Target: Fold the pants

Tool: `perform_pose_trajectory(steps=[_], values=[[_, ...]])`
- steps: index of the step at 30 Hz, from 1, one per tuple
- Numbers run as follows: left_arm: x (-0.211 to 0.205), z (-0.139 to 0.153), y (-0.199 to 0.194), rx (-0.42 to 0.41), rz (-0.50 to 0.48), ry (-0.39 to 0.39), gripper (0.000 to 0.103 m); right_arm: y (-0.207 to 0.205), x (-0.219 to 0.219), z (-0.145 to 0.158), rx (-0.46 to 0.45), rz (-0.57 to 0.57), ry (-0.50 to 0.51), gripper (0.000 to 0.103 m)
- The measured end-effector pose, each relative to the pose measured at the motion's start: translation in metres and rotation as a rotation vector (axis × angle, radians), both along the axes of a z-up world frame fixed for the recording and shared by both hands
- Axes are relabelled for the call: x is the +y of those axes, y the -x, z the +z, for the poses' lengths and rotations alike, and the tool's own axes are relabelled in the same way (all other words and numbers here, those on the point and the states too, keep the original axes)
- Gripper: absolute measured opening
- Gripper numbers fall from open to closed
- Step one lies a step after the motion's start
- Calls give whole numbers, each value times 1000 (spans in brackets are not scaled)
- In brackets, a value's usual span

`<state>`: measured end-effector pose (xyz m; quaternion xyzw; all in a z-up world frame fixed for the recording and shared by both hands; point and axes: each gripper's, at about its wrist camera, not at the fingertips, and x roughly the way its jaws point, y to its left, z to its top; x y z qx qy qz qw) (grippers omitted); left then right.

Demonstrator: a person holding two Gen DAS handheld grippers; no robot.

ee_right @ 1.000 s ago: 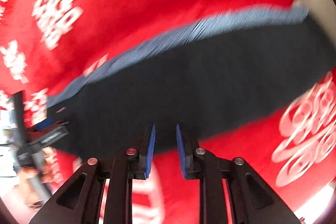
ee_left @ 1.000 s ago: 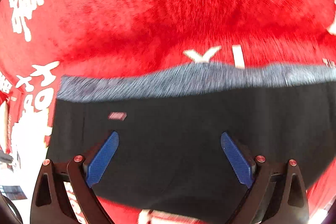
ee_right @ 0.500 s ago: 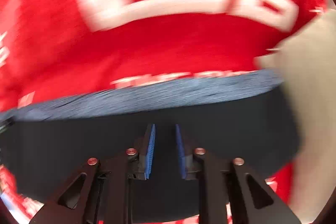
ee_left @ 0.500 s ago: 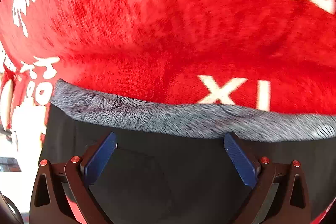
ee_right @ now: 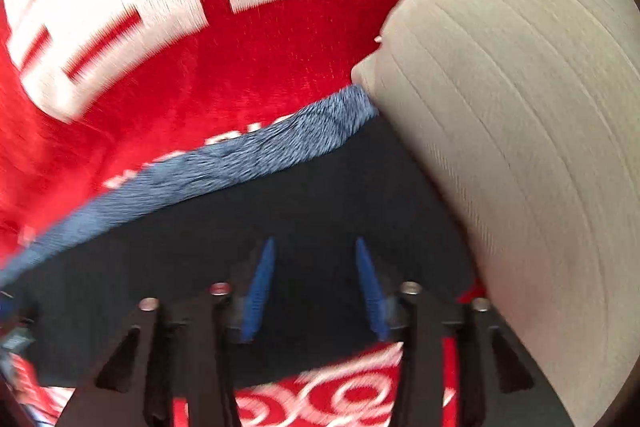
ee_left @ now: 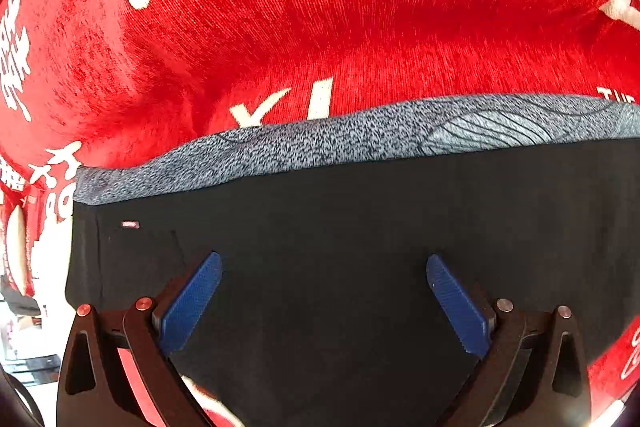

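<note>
Black pants [ee_left: 340,227] with a speckled grey-blue waistband [ee_left: 360,139] lie flat on a red blanket [ee_left: 320,27] printed with white lettering. My left gripper [ee_left: 324,267] hangs over the black cloth just below the waistband, its blue pads [ee_left: 192,299] wide apart and open, nothing between them. In the right wrist view the same pants [ee_right: 280,219] and waistband [ee_right: 240,155] run slantwise. My right gripper [ee_right: 314,255] is above the black cloth near the pants' right end, its jaws opening, with no cloth pinched between the pads [ee_right: 260,287].
A pale beige ribbed surface [ee_right: 520,147] fills the right side of the right wrist view, right against the end of the waistband. Red blanket [ee_right: 200,67] surrounds the pants on the other sides. A small tag [ee_left: 130,225] sits at the pants' left.
The left gripper slid back so more black cloth lies under it again. The right gripper travelled rightward along the pants to their right end and its jaws spread from nearly shut.
</note>
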<state>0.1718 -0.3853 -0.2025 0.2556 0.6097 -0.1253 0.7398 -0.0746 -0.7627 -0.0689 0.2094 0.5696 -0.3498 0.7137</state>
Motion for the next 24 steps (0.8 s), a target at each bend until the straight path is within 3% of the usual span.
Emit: perform_pose_trajectory(steps=[4, 9, 16, 24], values=[[-23, 28, 17, -8, -63, 48, 103, 34, 20, 8, -125, -95, -132, 51], [-69, 44, 36, 9, -103, 154, 103, 78, 58, -12, -328, -283, -318, 51], [-138, 34, 51, -16, -133, 191, 103, 124, 40, -17, -528, -461, -306, 51], [-140, 5, 69, 13, -153, 123, 103, 144, 15, -16, -659, -526, -304, 51]])
